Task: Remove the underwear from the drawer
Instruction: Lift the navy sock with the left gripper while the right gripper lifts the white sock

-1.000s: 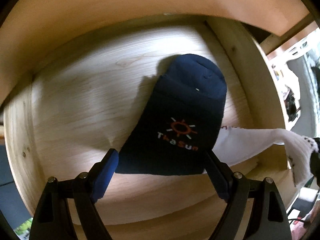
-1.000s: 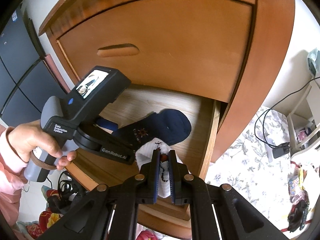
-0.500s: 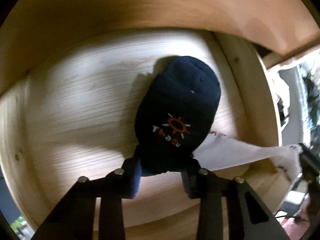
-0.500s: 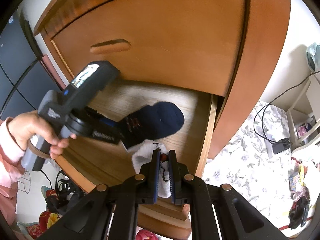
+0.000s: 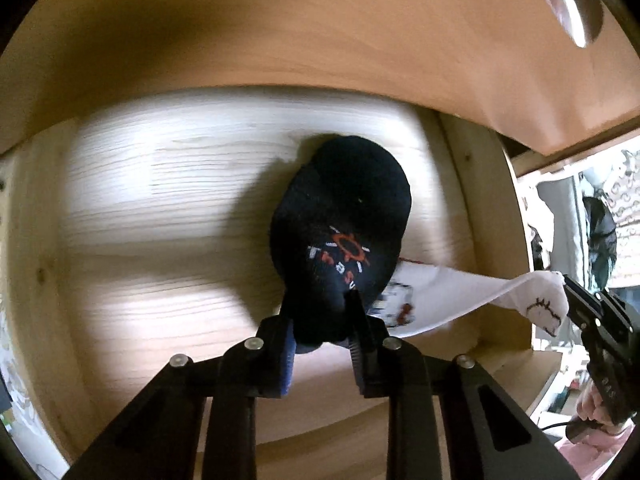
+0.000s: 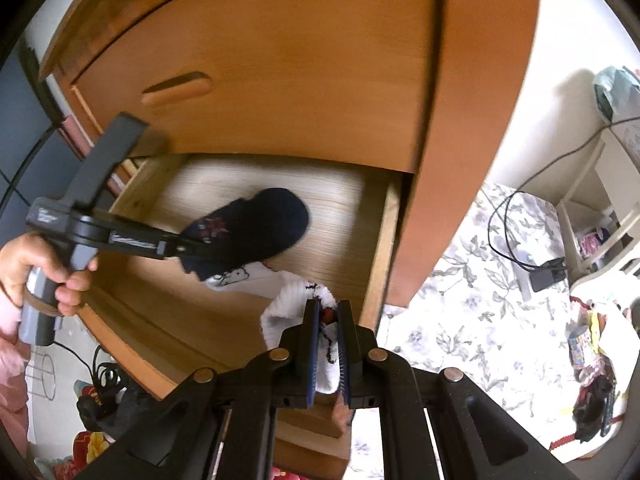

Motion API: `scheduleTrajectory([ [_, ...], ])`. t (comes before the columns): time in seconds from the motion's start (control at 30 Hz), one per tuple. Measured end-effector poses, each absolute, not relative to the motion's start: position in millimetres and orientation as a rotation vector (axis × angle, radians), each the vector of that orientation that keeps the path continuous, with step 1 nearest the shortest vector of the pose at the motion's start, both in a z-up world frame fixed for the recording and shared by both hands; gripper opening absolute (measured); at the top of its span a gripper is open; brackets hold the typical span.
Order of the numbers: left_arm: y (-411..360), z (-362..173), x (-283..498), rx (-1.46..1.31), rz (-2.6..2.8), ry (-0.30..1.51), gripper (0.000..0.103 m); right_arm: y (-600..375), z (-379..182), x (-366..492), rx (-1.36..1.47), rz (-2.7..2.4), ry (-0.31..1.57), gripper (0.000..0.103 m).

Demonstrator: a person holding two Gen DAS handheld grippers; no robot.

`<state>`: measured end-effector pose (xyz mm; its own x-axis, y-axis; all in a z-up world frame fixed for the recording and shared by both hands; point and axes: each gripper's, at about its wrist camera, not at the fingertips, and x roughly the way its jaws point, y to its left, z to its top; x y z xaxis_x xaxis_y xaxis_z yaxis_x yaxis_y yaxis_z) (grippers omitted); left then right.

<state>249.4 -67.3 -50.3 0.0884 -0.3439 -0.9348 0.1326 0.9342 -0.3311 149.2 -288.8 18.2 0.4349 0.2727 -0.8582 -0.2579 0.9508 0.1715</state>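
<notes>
A dark navy sock (image 5: 340, 224) with an orange sun print lies in the open wooden drawer (image 5: 160, 200). My left gripper (image 5: 320, 316) is shut on its near end, which bunches between the fingers. In the right wrist view the same navy sock (image 6: 256, 232) hangs from the left gripper (image 6: 180, 246) over the drawer (image 6: 344, 224). A white sock (image 5: 472, 292) with a printed pattern stretches from under the navy one to the right. My right gripper (image 6: 326, 312) is shut on that white sock (image 6: 292, 304) above the drawer's front edge.
A closed drawer front with a wooden handle (image 6: 176, 88) sits above the open drawer. A hand (image 6: 44, 268) holds the left gripper's grip. The floral floor (image 6: 460, 300) to the right carries cables, a charger (image 6: 546, 276) and clutter near white furniture (image 6: 600, 208).
My left gripper went from open around the navy sock's cuff to shut on it, and the sock has begun to lift. The right gripper has pulled the white sock farther out.
</notes>
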Motion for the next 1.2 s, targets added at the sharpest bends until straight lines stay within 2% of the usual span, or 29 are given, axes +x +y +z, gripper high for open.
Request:
scheduleTrajectory([
  [0.33,-30,-20,215,-0.248,-0.304,1.310,0.023,-284,30,143,0.021,0.335,1.042,0.009],
  [0.83,13,80,104,-0.276,-0.272,0.974,0.023,-249,101,88,0.003,0.403,0.859,0.009],
  [1.07,26,104,61,-0.302,-0.262,0.899,0.023,-238,125,58,-0.006,0.419,0.809,0.009],
  [1.2,4,102,43,-0.306,-0.257,0.864,0.023,-233,147,37,-0.004,0.434,0.770,0.009],
])
